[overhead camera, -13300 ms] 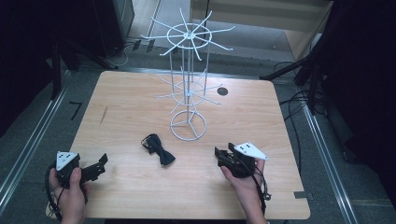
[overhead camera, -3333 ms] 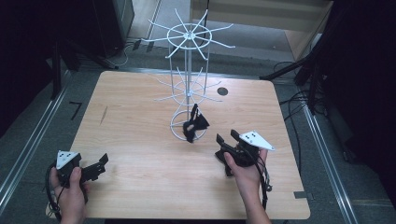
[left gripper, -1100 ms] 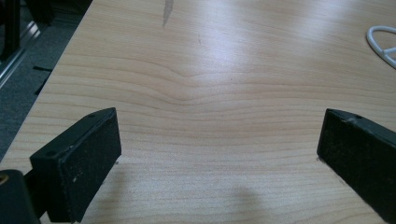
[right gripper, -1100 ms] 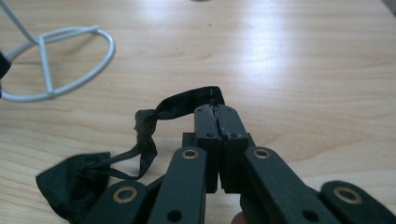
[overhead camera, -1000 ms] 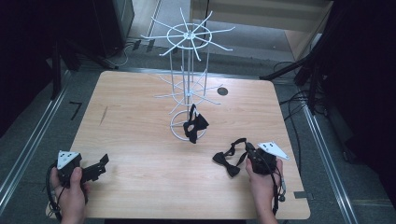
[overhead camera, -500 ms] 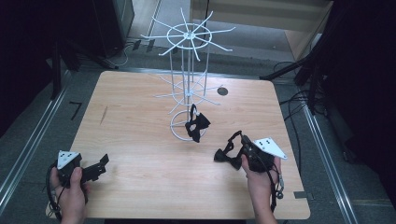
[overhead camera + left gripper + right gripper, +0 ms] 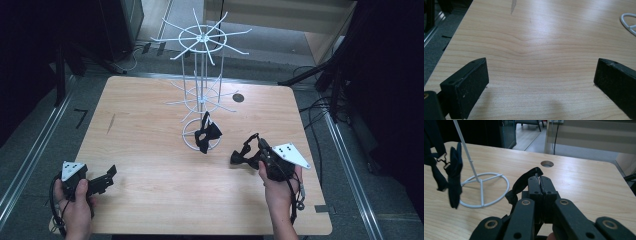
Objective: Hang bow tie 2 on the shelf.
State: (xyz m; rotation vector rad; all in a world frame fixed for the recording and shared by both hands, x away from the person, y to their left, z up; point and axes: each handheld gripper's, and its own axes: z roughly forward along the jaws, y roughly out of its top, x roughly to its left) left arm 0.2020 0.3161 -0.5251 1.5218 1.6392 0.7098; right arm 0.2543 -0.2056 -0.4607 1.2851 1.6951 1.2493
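Observation:
A white wire display rack [image 7: 202, 75] stands at the table's far middle, its ring base [image 7: 482, 190] also in the right gripper view. One black bow tie [image 7: 206, 134] hangs from a low arm of the rack [image 7: 451, 172]. My right gripper [image 7: 260, 150] is shut on the strap of a second black bow tie [image 7: 241, 156], lifted just above the table's right front; in the right gripper view the strap [image 7: 524, 181] loops out from between the closed jaws [image 7: 539, 180]. My left gripper [image 7: 106, 176] rests open at the front left, nothing between its pads [image 7: 471, 82].
The wooden table [image 7: 150, 150] has a round cable hole [image 7: 238, 97] at the far right. Metal rails and cables run along the floor on both sides. Dark furniture stands behind the table.
The right gripper has picked a second bow tie up from the table's right front and raised it slightly toward the rack. The first tie still swings on the rack. The left gripper stays put.

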